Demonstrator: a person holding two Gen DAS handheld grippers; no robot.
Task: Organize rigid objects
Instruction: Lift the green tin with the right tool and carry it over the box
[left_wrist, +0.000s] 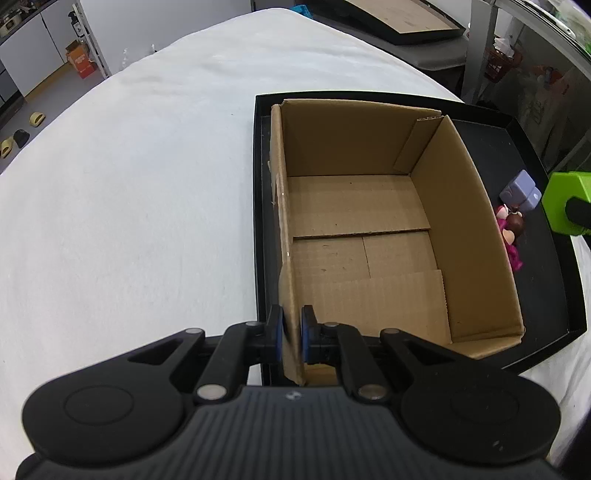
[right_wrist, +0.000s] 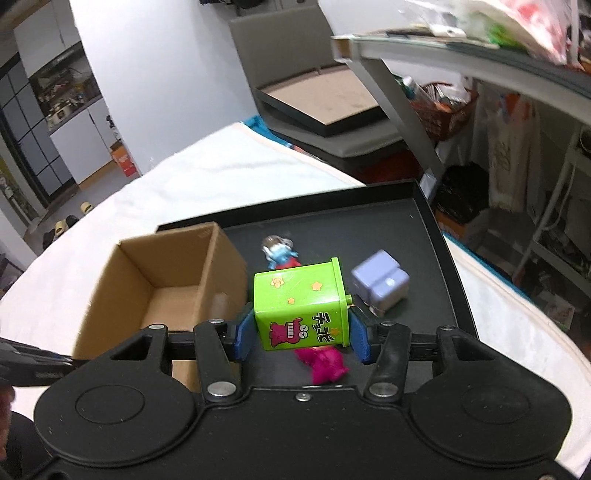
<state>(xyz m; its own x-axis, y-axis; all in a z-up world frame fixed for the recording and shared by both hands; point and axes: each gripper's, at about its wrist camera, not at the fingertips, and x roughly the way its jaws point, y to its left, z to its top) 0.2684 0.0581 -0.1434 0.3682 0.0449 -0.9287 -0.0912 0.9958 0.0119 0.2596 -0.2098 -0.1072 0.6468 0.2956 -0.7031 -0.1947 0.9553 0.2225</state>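
Note:
An open, empty cardboard box (left_wrist: 362, 221) stands in a black tray (left_wrist: 546, 280). My left gripper (left_wrist: 291, 332) is shut on the box's near left wall. My right gripper (right_wrist: 301, 332) is shut on a green toy box (right_wrist: 303, 306) with a pink cartoon print, held above the tray (right_wrist: 424, 236) just right of the cardboard box (right_wrist: 166, 273); it also shows at the right edge of the left wrist view (left_wrist: 565, 203). A lilac cube toy (right_wrist: 380, 286), a blue-faced figure (right_wrist: 279, 254) and a pink figure (right_wrist: 325, 363) lie on the tray.
The tray sits on a white cloth-covered table (left_wrist: 129, 184). Behind the table is a grey surface with a flat black-framed board (right_wrist: 325, 99). A metal shelf frame (right_wrist: 399, 99) with baskets and bags stands at the right.

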